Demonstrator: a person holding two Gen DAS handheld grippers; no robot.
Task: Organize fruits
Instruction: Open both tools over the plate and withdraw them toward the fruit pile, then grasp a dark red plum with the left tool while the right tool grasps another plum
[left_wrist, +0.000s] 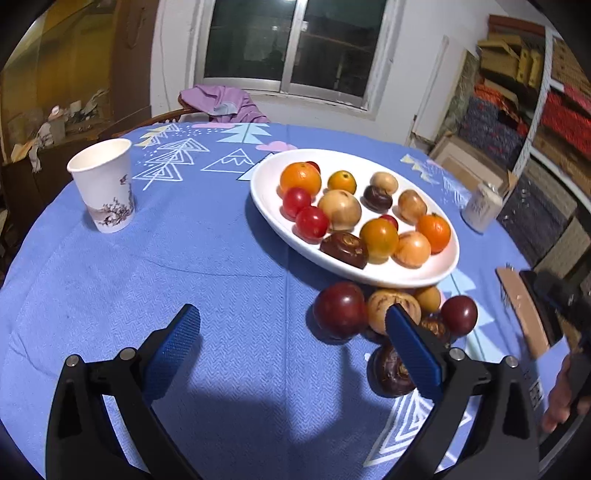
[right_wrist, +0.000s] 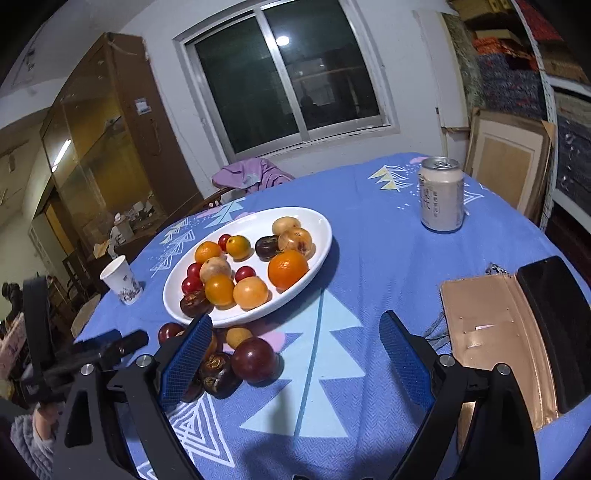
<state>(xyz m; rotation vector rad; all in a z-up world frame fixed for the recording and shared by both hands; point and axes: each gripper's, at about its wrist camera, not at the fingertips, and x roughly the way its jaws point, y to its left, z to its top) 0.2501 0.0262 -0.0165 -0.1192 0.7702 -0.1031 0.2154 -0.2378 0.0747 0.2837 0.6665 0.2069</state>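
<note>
Covering the whole desk (left_wrist: 110, 280) is a blue cloth w/ tree prints, and it carries everything here, so order runs from it down. The white oval plate (left_wrist: 266, 192) sits mid-desk and already holds most of the fruits: oranges, red tomatoes, tan and dark-brown ones, set in loose rows, prob. the sorting target. Just in front of its near rim a small cluster of loose fruits (left_wrist: 391, 314) lies on the cloth, touching one another; these look like the ones not yet moved. Off to the sides, clear of the work: paper cup (left_wrist: 103, 184), drink can (right_wrist: 441, 199), tan wallet (right_wrist: 491, 332) w/ a dark phone (right_wrist: 554, 332) on it. Left gripper (left_wrist: 291, 332) hovers low w/ jaws spread wide, holding nothing; its right finger overlaps the cluster in view, contact unclear. Right gripper (right_wrist: 295, 332) also has jaws wide apart and empty, the cluster beside its left finger. Nearest pick, I'd judge, is the dark red fruit (right_wrist: 255, 360).
</note>
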